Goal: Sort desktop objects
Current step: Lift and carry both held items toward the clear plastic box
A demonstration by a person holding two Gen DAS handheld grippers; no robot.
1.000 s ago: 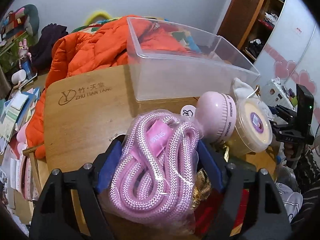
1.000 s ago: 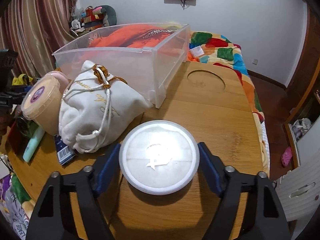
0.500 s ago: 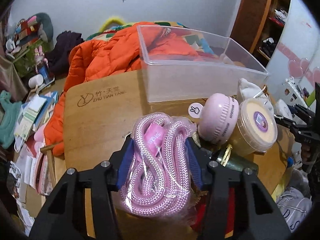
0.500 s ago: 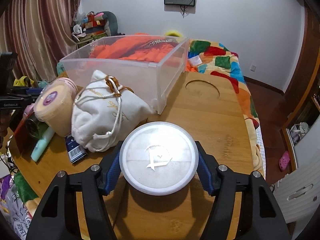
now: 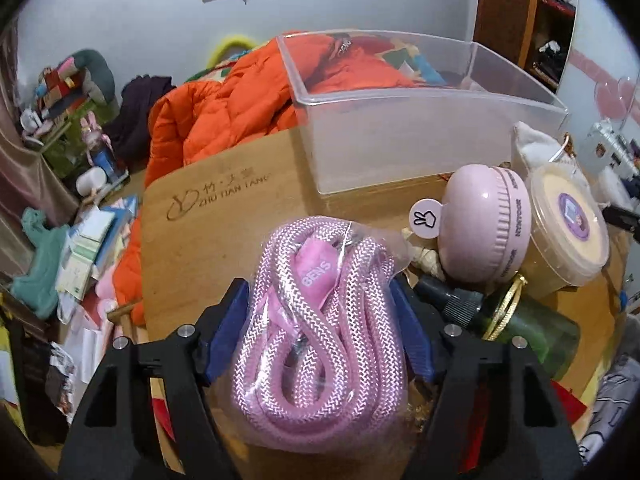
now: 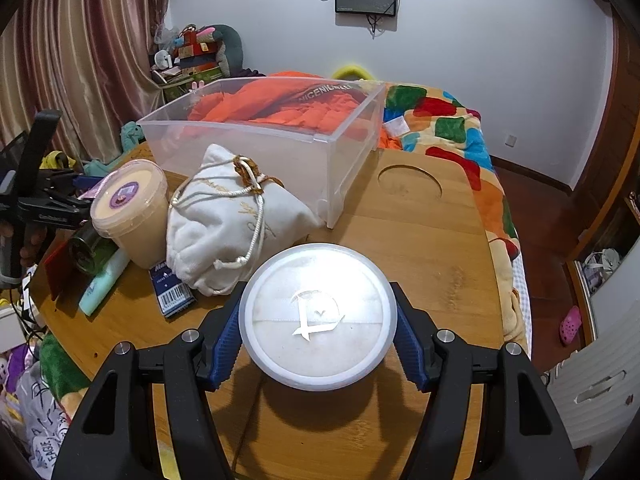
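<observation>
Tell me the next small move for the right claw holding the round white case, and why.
Probably carry the round white case forward and left, over the near wall of the clear bin, then let go. The right claw grips it by its rim, lifted off the wooden table. The bin looks empty and stands just ahead, with the white pouch beside that path.

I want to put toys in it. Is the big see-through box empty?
Empty. Through the clear box, only its bare bottom and the orange coat behind show.
</observation>
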